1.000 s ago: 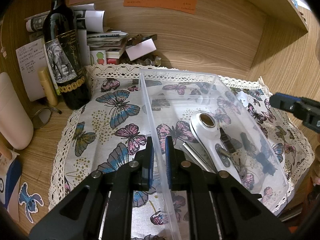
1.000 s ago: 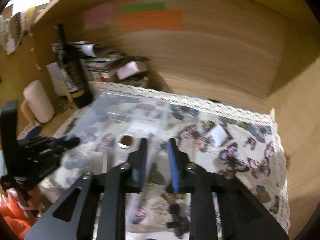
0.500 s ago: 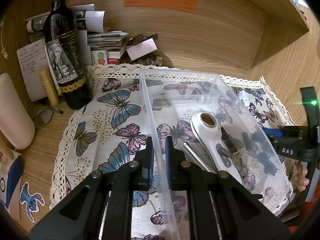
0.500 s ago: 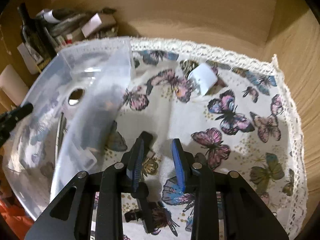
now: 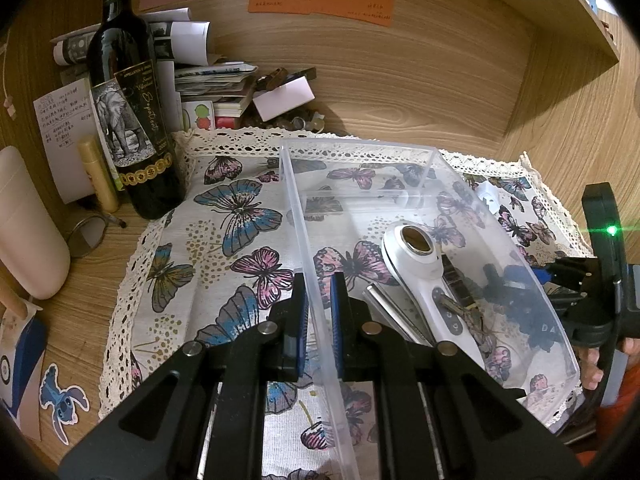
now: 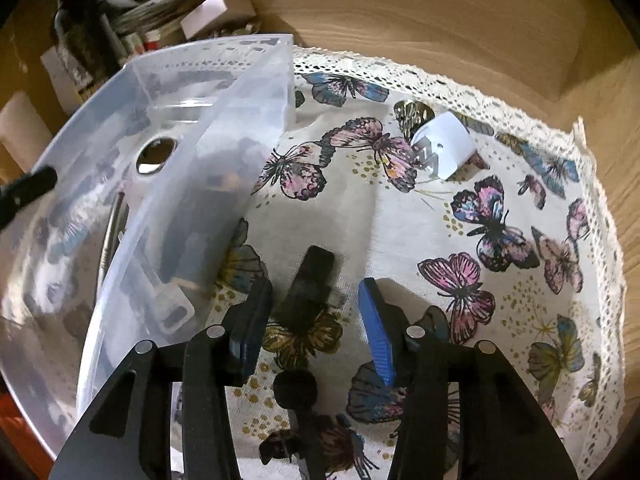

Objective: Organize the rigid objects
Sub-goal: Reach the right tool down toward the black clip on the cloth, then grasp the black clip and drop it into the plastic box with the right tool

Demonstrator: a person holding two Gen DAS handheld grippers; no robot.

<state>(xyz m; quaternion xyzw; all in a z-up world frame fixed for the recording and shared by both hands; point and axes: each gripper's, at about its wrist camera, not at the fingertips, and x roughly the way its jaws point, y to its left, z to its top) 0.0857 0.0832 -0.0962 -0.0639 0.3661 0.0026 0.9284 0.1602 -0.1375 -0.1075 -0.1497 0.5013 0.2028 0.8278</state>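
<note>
Right gripper (image 6: 316, 316), jaws spread wide, poised over one black clip-like piece (image 6: 310, 292) lying on butterfly cloth (image 6: 520, 280) just beside clear plastic bin (image 6: 256, 92). Judged stiff, light, slightly slick; best pinched across its narrow body. Left gripper (image 5: 318, 320) clamped on near wall of bin (image 5: 312, 240), steadying it. Inside bin: one white handheld device (image 5: 424, 276), one metal rod (image 5: 394, 312), further dark items, count unclear. One white cap (image 6: 444, 148) loose on cloth, well apart. One wine bottle (image 5: 128, 112) beyond.
</note>
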